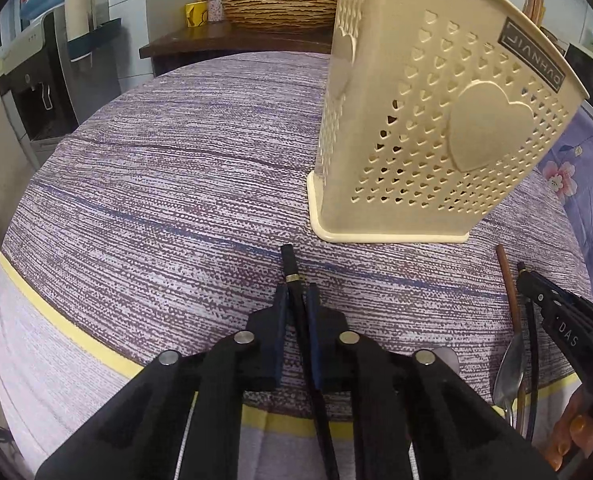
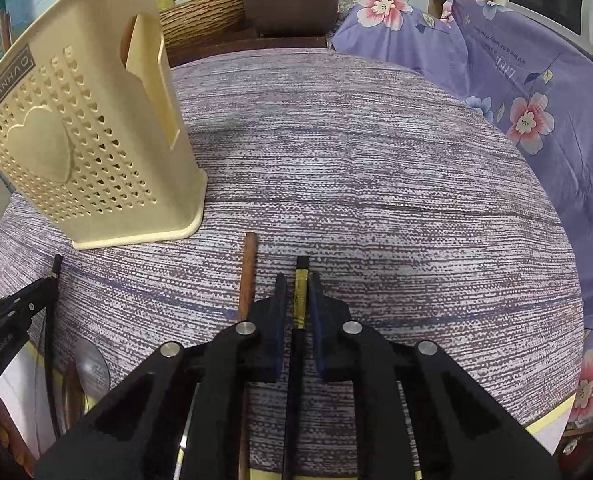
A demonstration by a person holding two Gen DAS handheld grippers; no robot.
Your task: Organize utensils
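My left gripper (image 1: pixel 296 292) is shut on a black chopstick (image 1: pixel 289 262) with a thin gold ring, whose tip pokes out past the pads. My right gripper (image 2: pixel 298 286) is shut on another black chopstick (image 2: pixel 301 276) with a gold band. Both chopsticks lie low over the striped tablecloth (image 2: pixel 356 160). A cream perforated utensil holder (image 1: pixel 436 120) (image 2: pixel 96 140) stands just beyond the grippers. Between the two grippers lie a brown wooden chopstick (image 2: pixel 248 272) (image 1: pixel 507 292) and a metal spoon (image 1: pixel 508 364) (image 2: pixel 92 368). Each gripper shows at the edge of the other's view: right gripper (image 1: pixel 536 286), left gripper (image 2: pixel 36 290).
A yellow band (image 1: pixel 56 320) marks the near table edge. A purple floral cloth (image 2: pixel 536 100) covers something on the right. At the back stand a woven wooden basin (image 1: pixel 280 8) and a brown pot (image 2: pixel 288 4). A water dispenser (image 1: pixel 36 92) is at far left.
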